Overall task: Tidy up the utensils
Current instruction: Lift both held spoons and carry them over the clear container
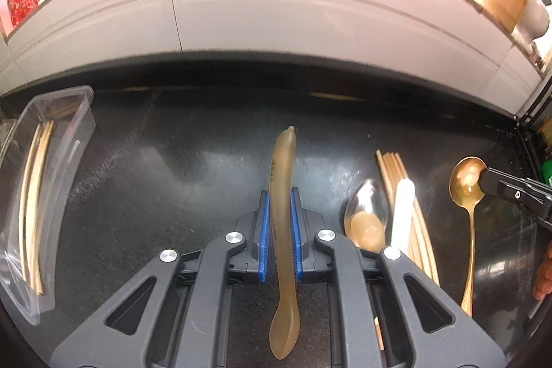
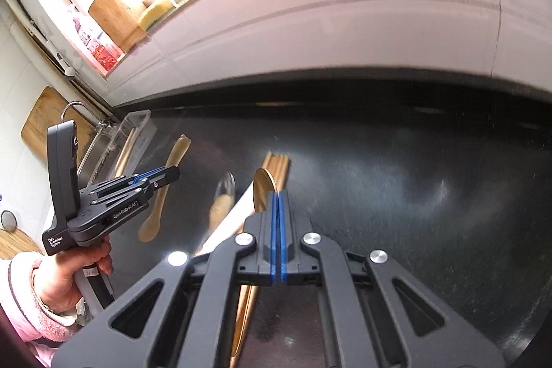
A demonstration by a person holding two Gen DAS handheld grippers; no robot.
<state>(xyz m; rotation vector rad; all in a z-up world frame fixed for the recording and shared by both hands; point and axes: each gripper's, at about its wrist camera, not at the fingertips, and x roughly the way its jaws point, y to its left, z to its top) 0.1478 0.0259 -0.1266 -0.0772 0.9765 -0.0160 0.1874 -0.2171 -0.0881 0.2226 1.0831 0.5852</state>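
My left gripper is shut on the handle of a translucent tan spoon, which runs lengthwise between the blue pads, bowl end toward the camera. The right wrist view shows that spoon held above the black counter by the left gripper. My right gripper is shut on the rim of a gold spoon's bowl, and the handle trails back under the fingers. From the left wrist view the gold spoon hangs from the right gripper at the far right.
A clear plastic container with chopsticks inside stands at the counter's left. Between the grippers lie loose chopsticks, a white-handled utensil and a clear spoon. A white wall borders the back. A sink lies beyond the container.
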